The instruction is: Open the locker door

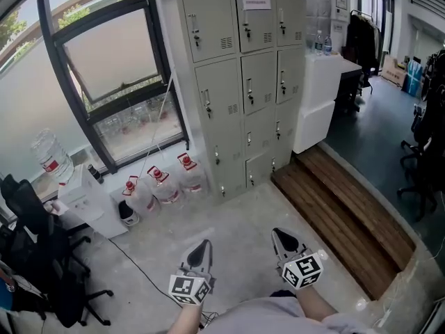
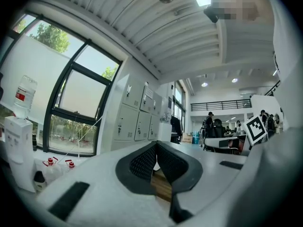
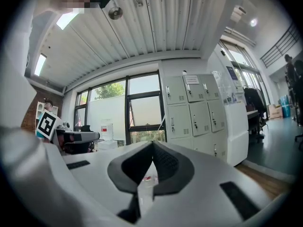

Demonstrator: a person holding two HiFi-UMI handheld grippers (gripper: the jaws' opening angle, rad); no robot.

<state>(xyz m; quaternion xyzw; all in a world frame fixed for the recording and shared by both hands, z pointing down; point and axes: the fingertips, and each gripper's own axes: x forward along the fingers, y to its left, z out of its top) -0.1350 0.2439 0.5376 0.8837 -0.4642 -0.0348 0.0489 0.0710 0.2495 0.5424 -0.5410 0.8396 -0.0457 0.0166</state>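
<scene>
A grey bank of lockers [image 1: 245,82] stands against the far wall, several doors high, all doors closed, each with a small handle. It also shows in the left gripper view as the lockers [image 2: 137,112] and in the right gripper view as the lockers [image 3: 196,112]. Both grippers are held low near my body, well short of the lockers. My left gripper [image 1: 199,253] is shut with nothing between its tips [image 2: 155,144]. My right gripper [image 1: 283,239] is shut and empty too, its tips meeting [image 3: 152,144].
Water jugs [image 1: 167,184] stand on the floor left of the lockers, below a large window [image 1: 104,68]. A water dispenser [image 1: 83,200] and black chairs [image 1: 35,256] are at the left. A wooden step [image 1: 341,214] and a white cabinet [image 1: 316,99] lie to the right.
</scene>
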